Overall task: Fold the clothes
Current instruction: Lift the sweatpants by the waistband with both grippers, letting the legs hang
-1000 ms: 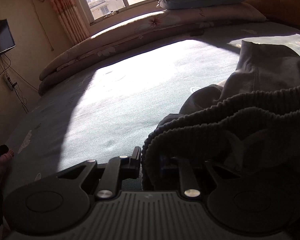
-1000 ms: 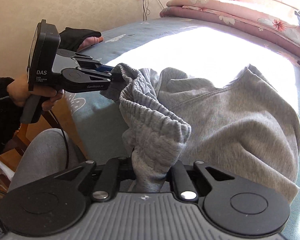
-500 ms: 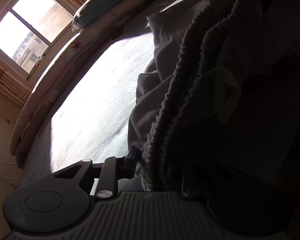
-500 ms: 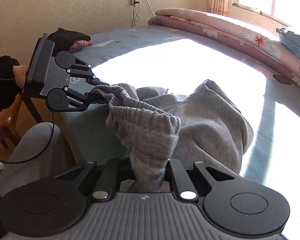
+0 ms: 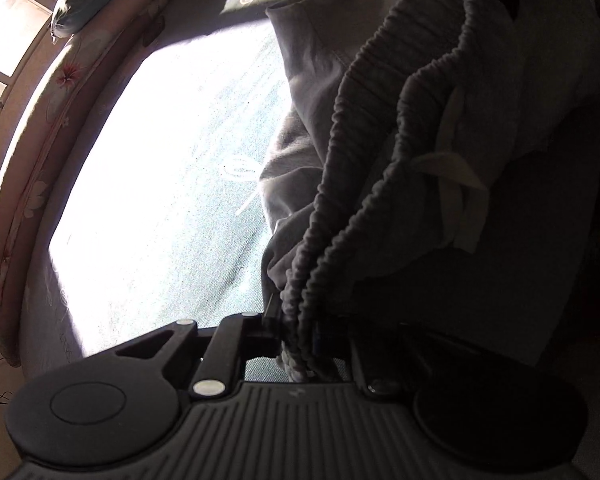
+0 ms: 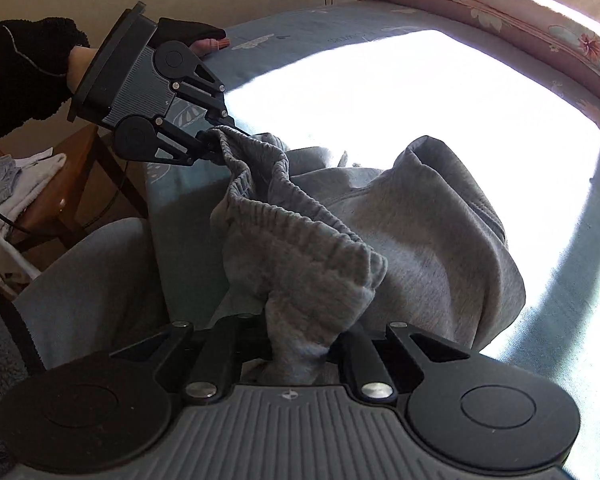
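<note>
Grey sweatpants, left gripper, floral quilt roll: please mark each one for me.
grey sweatpants (image 6: 440, 240): right wrist view, on the bunched leg fabric.
left gripper (image 6: 214, 148): right wrist view, at the fingertips clamping the ribbed waistband.
floral quilt roll (image 6: 540, 28): right wrist view, on its sunlit upper surface.

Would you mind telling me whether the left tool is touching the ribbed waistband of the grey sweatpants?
Touching. In the right wrist view the left tool is pinched shut on the end of the waistband; its jaws have just been closing, with the fabric between them.
</note>
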Tool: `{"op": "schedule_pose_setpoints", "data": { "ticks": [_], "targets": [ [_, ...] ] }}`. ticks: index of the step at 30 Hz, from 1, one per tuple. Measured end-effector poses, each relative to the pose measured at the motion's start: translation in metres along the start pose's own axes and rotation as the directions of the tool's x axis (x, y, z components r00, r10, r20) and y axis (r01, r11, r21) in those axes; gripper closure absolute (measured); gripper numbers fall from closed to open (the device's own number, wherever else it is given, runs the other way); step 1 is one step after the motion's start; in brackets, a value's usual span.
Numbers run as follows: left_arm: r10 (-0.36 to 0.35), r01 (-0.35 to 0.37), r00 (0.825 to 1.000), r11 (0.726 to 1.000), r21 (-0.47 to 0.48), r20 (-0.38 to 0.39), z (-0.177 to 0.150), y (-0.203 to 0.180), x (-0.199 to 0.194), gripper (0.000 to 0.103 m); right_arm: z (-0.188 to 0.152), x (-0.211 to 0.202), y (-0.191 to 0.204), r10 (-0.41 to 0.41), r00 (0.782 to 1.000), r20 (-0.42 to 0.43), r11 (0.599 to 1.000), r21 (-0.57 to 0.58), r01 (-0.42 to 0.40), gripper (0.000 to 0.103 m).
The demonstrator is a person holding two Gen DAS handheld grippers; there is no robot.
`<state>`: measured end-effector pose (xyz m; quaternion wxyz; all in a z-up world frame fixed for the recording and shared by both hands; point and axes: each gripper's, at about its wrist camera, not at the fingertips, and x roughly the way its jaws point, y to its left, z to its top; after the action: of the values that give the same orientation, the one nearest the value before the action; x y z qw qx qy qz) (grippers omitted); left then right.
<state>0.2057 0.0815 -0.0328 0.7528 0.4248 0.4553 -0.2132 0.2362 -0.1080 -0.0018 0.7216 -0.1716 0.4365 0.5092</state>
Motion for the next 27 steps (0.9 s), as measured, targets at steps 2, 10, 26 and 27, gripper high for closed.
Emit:
{"op": "schedule_pose_setpoints", "data": {
  "ticks": [2,10,26,27],
  "targets": [
    [-0.03,0.03,1.0,1.0,-0.005,-0.009,0.015,0.015,-0.013,0.093,0.006,-0.006,-0.001,0.02,0.999,-0.038,0.998,0.065,-0.017,0.091],
    [-0.069,0.069,0.998,0.997,0.029,-0.002,0.07,0.079,-0.095,0.092,0.041,-0.069,0.022,0.027,0.992,-0.124,0.951,0.309,0.012,0.092],
    [-0.001,-0.067,0.963,0.967,0.245,0.27,0.129,0.219,-0.211,0.092,0.165,-0.188,0.086,-0.155,0.988,-0.002,0.757,0.642,0.12,0.092],
    [-0.004,-0.073,0.961,0.961,0.267,0.275,0.129,0.223,-0.215,0.092,0.172,-0.191,0.091,-0.164,0.986,-0.003,0.749,0.65,0.127,0.092]
  ]
}}
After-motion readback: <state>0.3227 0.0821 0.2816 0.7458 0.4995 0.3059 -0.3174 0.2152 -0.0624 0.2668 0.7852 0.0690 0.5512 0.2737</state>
